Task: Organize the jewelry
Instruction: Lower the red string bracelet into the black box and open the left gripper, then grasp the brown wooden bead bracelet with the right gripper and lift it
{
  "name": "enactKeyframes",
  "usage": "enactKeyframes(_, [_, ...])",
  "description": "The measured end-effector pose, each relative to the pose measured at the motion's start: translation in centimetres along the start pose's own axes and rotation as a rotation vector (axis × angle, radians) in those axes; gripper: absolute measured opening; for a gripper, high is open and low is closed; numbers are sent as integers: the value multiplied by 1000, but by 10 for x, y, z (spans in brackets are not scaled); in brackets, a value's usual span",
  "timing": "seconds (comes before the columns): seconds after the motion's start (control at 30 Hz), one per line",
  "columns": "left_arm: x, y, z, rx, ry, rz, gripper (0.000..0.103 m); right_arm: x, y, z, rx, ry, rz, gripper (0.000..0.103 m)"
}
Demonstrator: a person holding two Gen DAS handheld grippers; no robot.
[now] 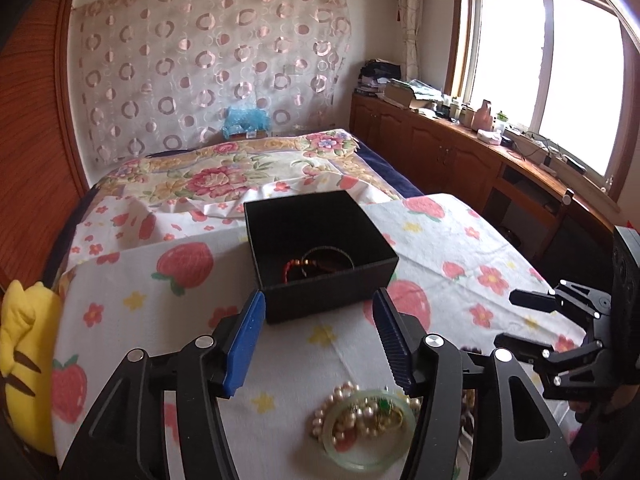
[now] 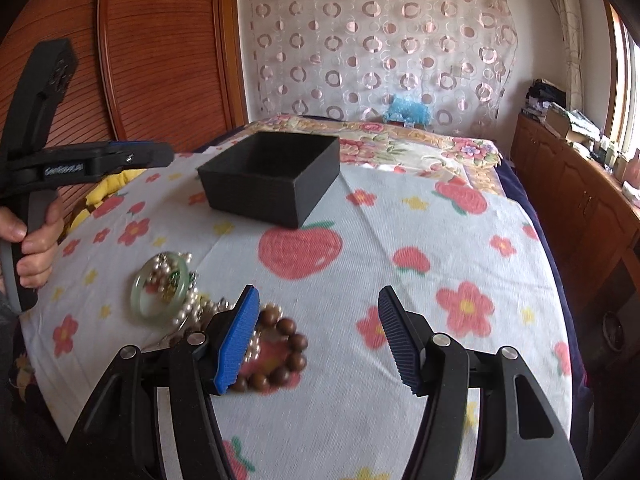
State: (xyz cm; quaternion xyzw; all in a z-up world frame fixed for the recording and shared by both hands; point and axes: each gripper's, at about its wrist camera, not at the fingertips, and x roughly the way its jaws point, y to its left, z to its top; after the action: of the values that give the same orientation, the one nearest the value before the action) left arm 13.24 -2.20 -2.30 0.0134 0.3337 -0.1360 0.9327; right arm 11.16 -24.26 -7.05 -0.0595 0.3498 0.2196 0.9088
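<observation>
Nearest, the left claw (image 1: 318,340) and right claw (image 2: 318,340) both stand wide apart and hold nothing, their ribbed blue pads (image 2: 236,340) matte. On the strawberry-print cloth (image 2: 400,300) over the tabletop lie a smooth pale-green bangle (image 1: 370,436) ringing lustrous pearl beads (image 1: 344,400), and beside it a round brown wooden-bead bracelet (image 2: 286,354). Farther off, a rectangular black textured box (image 1: 320,256) holds a red-beaded bracelet (image 1: 294,266) and a thin dark ring-shaped bangle (image 1: 328,256); no writing is legible.
</observation>
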Motion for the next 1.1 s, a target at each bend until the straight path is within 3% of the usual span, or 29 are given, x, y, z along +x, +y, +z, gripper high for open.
enactKeyframes(0.17, [-9,-3,-23,-4,11,-1,59,5,-4,-10,14,33,11,64])
enactKeyframes(0.3, [-12,-2,-37,-18,34,-15,59,12,-3,-17,9,72,31,54])
enactKeyframes(0.57, [-14,-6,-63,-26,61,-21,59,26,5,-22,-33,146,35,47])
enactKeyframes(0.67, [-14,-7,-66,-31,66,-23,59,28,7,-23,-38,158,46,39])
enactKeyframes(0.77, [-16,-8,-70,-35,68,-23,59,28,9,-24,-36,171,90,22])
enactKeyframes(0.87, [-18,-10,-73,-30,72,-31,59,23,16,-25,-61,170,89,15])
enactKeyframes(1.1, [-23,-10,-87,-28,87,-46,59,-11,23,-10,-69,86,116,15])
